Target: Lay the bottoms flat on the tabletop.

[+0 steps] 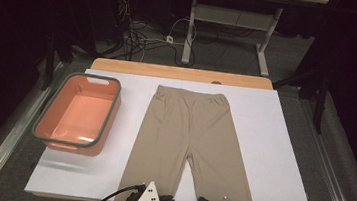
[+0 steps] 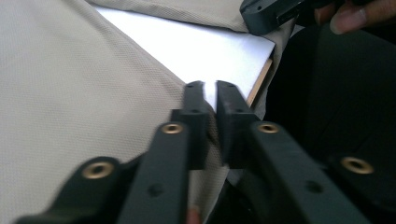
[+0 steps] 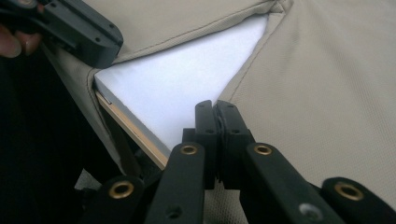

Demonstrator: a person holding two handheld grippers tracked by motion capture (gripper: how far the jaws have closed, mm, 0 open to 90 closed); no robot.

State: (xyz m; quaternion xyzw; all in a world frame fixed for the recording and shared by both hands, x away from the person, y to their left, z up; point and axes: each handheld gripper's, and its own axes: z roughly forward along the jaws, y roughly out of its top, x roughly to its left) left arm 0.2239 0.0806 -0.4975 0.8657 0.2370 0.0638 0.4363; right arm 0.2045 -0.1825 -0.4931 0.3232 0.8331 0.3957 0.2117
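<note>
So there's a pair of beige shorts (image 1: 190, 137) lying flat on the white counter (image 1: 281, 156), waistband toward the far edge and both leg hems hanging right at the near edge. The left tool (image 2: 210, 93) sits at the hem of the left leg near the near edge, and its jaws are pinched nearly together, with the fabric edge caught between them as far as I can see from the left gripper view. The right tool (image 3: 215, 109) is at the inner hem of the right leg, jaws pressed tight together on the cloth edge, no gap showing at all. Between the two legs you can see a bare white wedge of counter running up to the crotch seam. Over toward the left edge of the counter there's an orange tub (image 1: 78, 112) with a grey rim, well apart from the shorts. In the high view both tools sit side by side at the near edge, one on each leg.
</note>
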